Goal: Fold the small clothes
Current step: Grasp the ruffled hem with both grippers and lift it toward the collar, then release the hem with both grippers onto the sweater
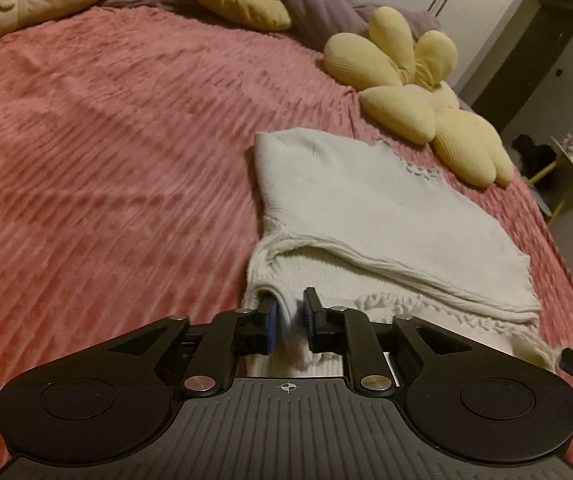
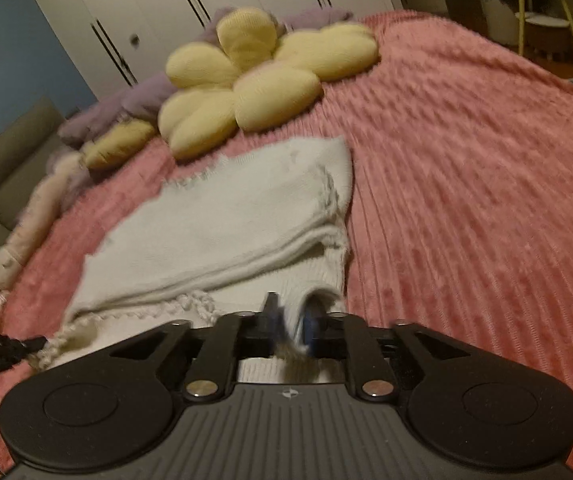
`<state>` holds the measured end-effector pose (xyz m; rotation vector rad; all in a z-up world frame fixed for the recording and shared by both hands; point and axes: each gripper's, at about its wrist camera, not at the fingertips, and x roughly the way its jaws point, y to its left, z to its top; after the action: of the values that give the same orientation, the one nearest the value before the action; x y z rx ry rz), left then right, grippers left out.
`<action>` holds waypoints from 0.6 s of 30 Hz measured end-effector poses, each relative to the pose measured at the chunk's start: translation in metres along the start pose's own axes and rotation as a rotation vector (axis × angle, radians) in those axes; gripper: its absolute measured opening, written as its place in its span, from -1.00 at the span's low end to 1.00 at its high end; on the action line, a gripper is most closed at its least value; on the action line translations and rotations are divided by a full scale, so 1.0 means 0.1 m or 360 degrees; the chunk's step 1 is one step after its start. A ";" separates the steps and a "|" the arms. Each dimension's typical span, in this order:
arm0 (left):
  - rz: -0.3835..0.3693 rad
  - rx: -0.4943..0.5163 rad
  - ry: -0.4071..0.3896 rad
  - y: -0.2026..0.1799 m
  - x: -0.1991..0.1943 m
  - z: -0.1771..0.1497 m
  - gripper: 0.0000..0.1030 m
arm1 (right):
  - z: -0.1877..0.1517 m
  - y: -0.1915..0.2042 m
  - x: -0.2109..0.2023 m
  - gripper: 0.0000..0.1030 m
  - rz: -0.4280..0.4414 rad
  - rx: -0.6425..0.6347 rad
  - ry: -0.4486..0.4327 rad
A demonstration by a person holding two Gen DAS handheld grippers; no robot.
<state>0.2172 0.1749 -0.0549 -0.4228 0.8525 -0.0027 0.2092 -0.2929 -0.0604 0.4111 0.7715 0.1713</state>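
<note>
While both tools grip the cloth: the fold is in the middle, not finished.
Garment: a small white knitted top (image 1: 366, 200) lies on the pink bedspread (image 1: 106, 140), already doubled over once, with several layers showing along its near side.
Place: it is near the yellow flower pillow (image 1: 414, 100), but not touching it.
Left gripper (image 1: 289, 312): closed on the near left corner of the top; white cloth is pinched between the blue pads.
Right gripper (image 2: 292, 320): closed on the near right corner in the same way; this view is blurred, so how many layers it holds cannot be told.
Step in hand: judging from the two corner grips, the near edge is being lifted to carry it over the rest of the top.
Next move: both corners should probably travel forward together, at the same height, so the edge stays straight, and then be laid on the far part before the jaws open.
Risk: if one side goes faster, the fold may come out crooked.
</note>
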 end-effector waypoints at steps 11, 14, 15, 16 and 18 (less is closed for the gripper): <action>0.0014 0.0213 -0.0023 -0.07 -0.01 0.00 0.08 | -0.10 -0.19 -0.16 0.52 -0.0042 -0.0145 -0.0034; 0.0042 0.0254 0.0025 -0.15 0.17 -0.01 0.00 | -0.08 -0.11 -0.06 0.45 -0.0027 -0.0152 -0.0025; 0.0048 0.0247 0.0038 -0.16 0.22 0.00 -0.06 | -0.07 -0.07 -0.02 0.38 -0.0045 -0.0179 -0.0011; 0.0057 0.0240 0.0060 -0.17 0.27 0.01 -0.24 | -0.06 -0.02 0.03 0.21 -0.0065 -0.0216 -0.0002; 0.0090 0.0252 0.0102 -0.20 0.35 0.03 -0.32 | -0.05 0.04 0.11 0.06 -0.0095 -0.0250 0.0030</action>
<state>0.2465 0.1517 -0.0716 -0.2510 0.9202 -0.0316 0.2138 -0.2849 -0.0692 0.2380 0.7823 0.1787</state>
